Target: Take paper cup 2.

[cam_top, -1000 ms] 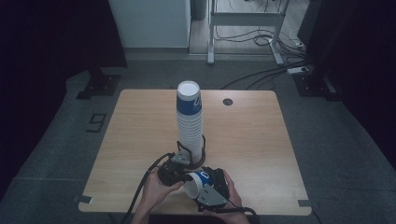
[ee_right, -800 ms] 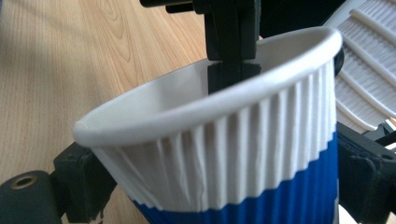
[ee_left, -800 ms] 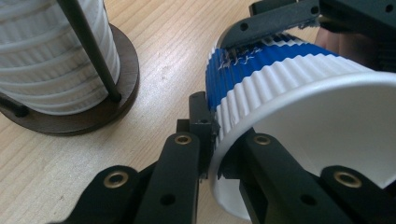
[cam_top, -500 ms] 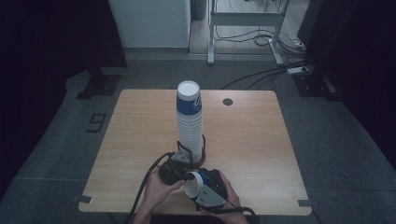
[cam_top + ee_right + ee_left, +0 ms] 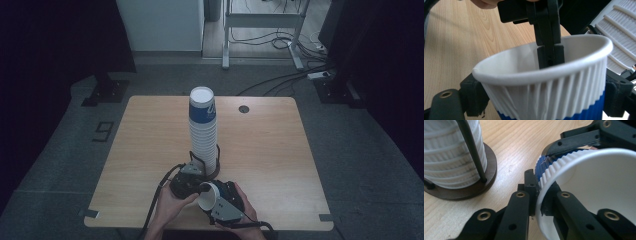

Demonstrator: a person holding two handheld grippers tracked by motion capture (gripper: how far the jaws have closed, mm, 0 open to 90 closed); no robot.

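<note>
Handing cup (image 5: 209,196) over near table (image 5: 150,150) front edge, beside tall stack (image 5: 203,131). My left gripper (image 5: 537,195) pinches rim, one jaw inside. My right gripper (image 5: 544,100), just closing, clasps ribbed body. Confirm right grip firm, then ease left off; don't crush wall.

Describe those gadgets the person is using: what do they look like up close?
Each hand carries a chunky black handheld device: the left gripper and the right gripper. Their jaws are flat black bars jointed with brass-coloured rivets, ending in small black pads. The right one has a grey plate on top. A black cable loops from the left one. No sleeves reach the forearms in the high view.
</note>
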